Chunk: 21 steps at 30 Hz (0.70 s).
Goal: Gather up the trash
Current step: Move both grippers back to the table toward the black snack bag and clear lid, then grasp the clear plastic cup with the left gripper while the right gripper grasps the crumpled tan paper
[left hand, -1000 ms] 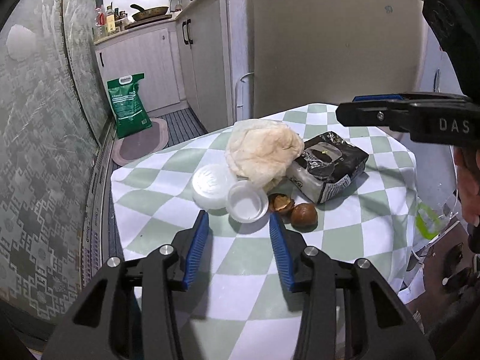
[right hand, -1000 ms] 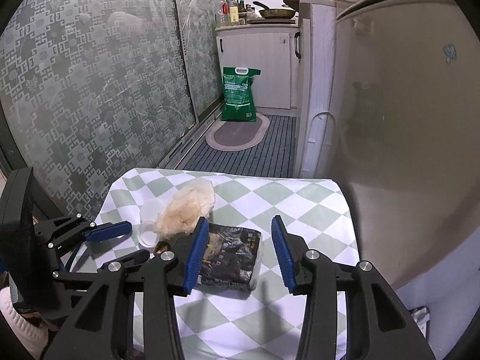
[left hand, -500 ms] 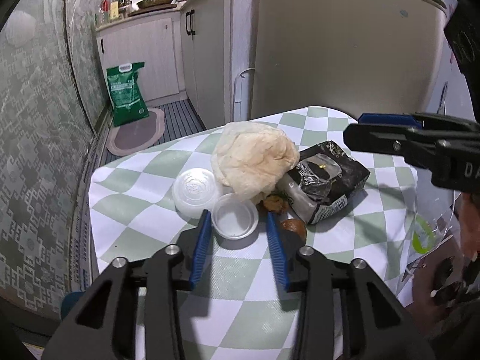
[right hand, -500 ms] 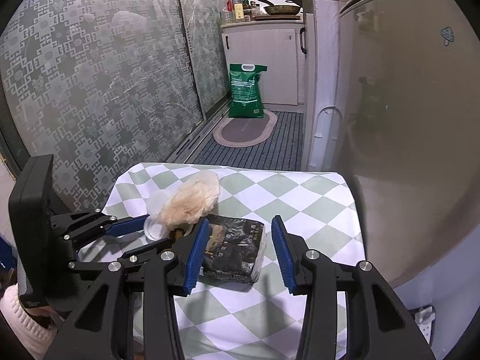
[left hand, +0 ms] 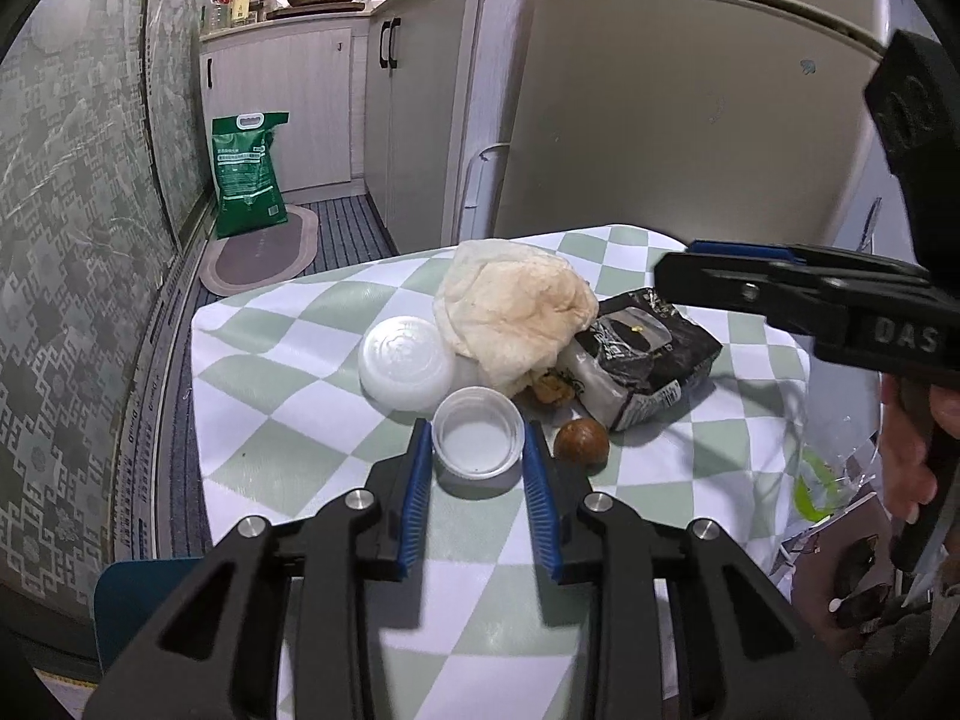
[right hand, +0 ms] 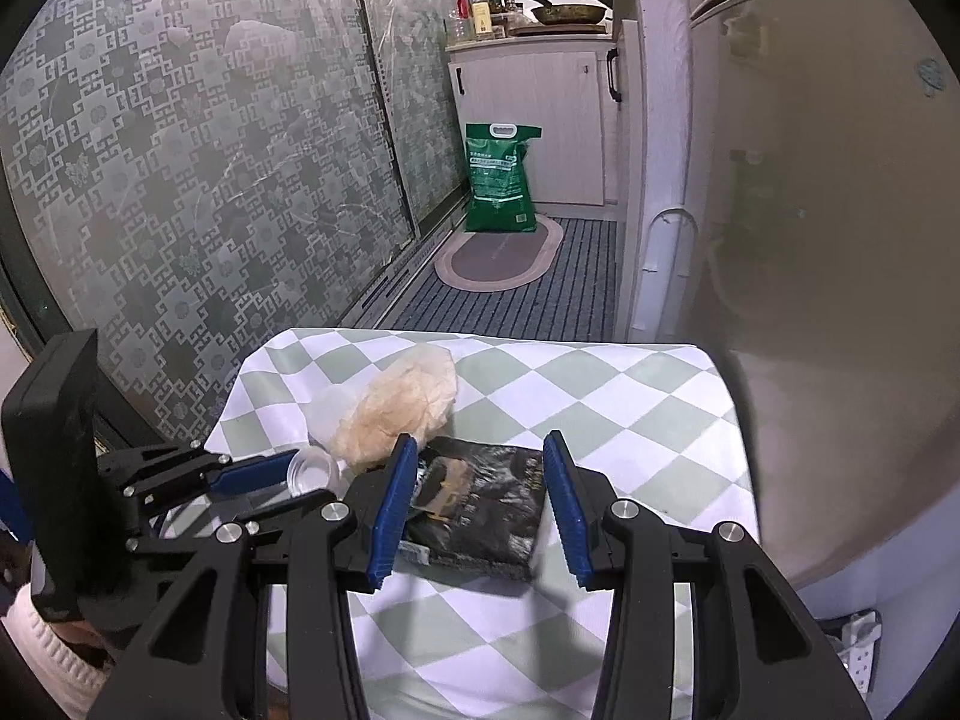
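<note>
Your left gripper [left hand: 477, 456] is reaching low over the tabletop [left hand: 288, 408] with its jaws open and standing on either side of a small clear plastic cup [left hand: 477, 441]; whether the blue pads [left hand: 417, 498] are touching the cup's wall is not something you can tell from here. Just behind the cup a round white lid [left hand: 407, 363] is lying flat, and a crumpled, stained paper wrapper [left hand: 513, 312] is sitting against it. To the right of the wrapper a black snack bag [left hand: 645, 354] is lying on the checked cloth, with a brown nut shell [left hand: 581, 443] just beside the cup and some darker scraps [left hand: 549, 389] tucked between wrapper and bag.

Your right gripper [right hand: 480, 498] is hovering above the bag with its jaws open wide and holding nothing; in its own camera the bag is showing between the two blue pads [right hand: 390, 510]. In the left view it is coming in from the right edge, above the bag.

Beyond the tabletop a green sack [right hand: 501, 180] is standing on the floor by the white cabinets [left hand: 288, 102], beside an oval mat [right hand: 498, 255], and a fridge [left hand: 690, 96] is filling the right side
</note>
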Tool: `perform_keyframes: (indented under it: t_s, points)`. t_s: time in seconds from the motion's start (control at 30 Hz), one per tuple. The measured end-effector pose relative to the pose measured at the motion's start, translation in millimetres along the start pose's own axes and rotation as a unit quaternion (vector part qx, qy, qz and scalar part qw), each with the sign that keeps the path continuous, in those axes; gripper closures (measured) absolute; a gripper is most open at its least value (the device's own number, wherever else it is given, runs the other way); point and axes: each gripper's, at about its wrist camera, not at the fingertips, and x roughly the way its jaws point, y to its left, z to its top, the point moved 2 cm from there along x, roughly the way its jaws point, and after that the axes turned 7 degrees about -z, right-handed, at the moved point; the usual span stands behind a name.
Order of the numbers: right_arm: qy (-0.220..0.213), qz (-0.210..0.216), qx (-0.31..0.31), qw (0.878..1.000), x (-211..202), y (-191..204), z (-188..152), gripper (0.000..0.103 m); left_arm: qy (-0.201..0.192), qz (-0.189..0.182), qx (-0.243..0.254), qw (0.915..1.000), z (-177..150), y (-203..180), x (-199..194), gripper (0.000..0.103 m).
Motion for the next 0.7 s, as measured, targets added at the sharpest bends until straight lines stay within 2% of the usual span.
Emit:
perform_keyframes:
  t_s: [0.4,0.7]
  points:
    - [0.016,0.002,-0.014,1.0,24.9,28.7,9.4,0.059,-0.031,-0.019,-0.023,0.9991,-4.1,22.0,-31.2,0.07]
    - [0.032,0.018,0.004,0.999,43.4,38.7,15.1,0.059,-0.05,-0.024,-0.041,0.9976,-9.2,48.1,-56.8,0.07]
